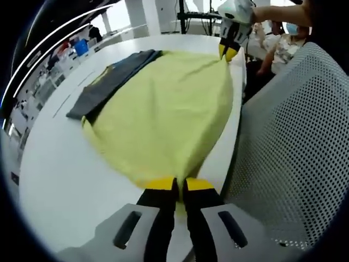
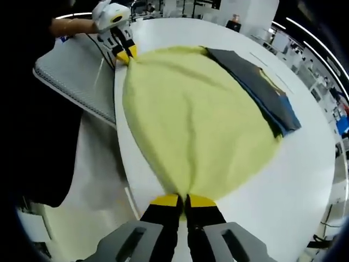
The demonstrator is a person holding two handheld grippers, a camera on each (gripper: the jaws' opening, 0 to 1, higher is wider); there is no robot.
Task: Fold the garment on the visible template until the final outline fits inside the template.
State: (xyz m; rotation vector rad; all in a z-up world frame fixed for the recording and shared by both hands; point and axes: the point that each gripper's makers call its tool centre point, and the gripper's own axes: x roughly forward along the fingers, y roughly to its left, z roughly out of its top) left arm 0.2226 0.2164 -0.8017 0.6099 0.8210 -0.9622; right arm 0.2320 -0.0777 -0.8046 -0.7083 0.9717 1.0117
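A yellow garment (image 1: 166, 112) lies spread on the white table (image 1: 60, 180), stretched between both grippers along the table's edge. My left gripper (image 1: 180, 184) is shut on its near corner. My right gripper (image 1: 229, 53) pinches the far corner. In the right gripper view the same garment (image 2: 191, 125) runs from my right gripper (image 2: 184, 201), shut on it, out to my left gripper (image 2: 126, 54). A dark grey template (image 1: 112, 82) with a blue underlayer lies beyond the garment, partly covered by it; the template (image 2: 259, 87) is on the right in the right gripper view.
A grey perforated chair (image 1: 300, 142) stands close against the table edge, the same chair (image 2: 76, 71) beside the left gripper. A person's hand (image 1: 278, 13) holds the right gripper. Shelves and desks stand in the background.
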